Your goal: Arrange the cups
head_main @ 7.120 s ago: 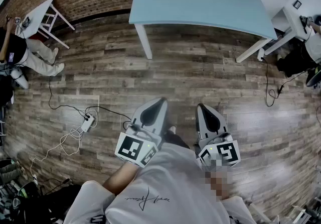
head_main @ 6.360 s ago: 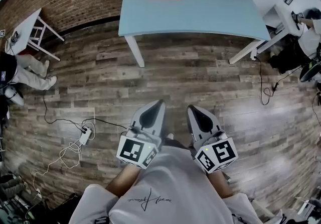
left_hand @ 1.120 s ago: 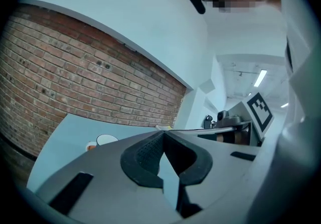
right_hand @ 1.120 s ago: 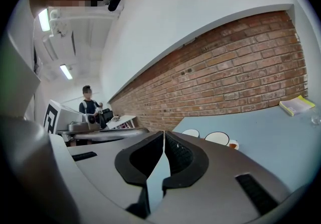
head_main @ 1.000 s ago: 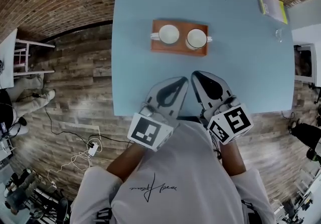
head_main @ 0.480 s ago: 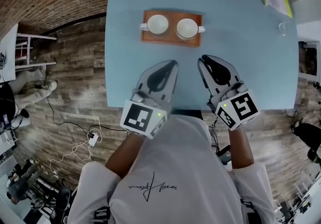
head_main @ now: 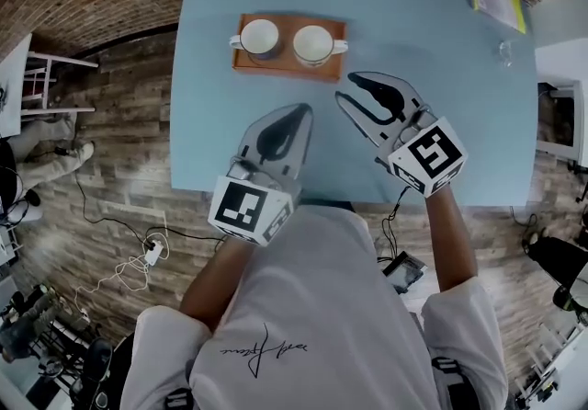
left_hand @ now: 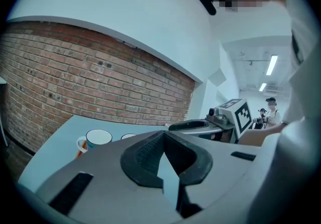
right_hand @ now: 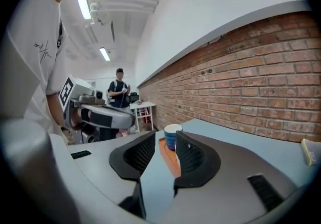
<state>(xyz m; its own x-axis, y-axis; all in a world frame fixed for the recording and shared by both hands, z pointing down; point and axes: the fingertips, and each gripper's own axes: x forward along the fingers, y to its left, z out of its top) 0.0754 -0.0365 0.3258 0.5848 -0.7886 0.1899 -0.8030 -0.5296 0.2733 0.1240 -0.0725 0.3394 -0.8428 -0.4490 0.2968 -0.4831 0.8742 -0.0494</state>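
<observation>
Both grippers hang over the near half of the table [head_main: 432, 40], short of the cups. The left gripper [head_main: 301, 109] has its jaws pressed together on nothing, while the right gripper [head_main: 344, 87] has just been opening its jaws, which now stand wide with only air between them. On the pale blue table a wooden tray [head_main: 287, 72] lies with its long axis running left to right across the person's front. Two cups sit on it side by side along that axis, the blue cup [head_main: 260, 38] on the left and the white cup [head_main: 313, 44] on the right, and each handle points outward toward its own end of the tray. The right gripper is the nearer one. Its tips sit just beside the tray's near right corner and angle up and to the left, so the white cup and its outward handle lie close ahead. The left gripper points straight up the table, and the tray is well apart from its tips. Judging by this, the right hand is best placed for the first grasp, and that grasp would be on the white cup.
</observation>
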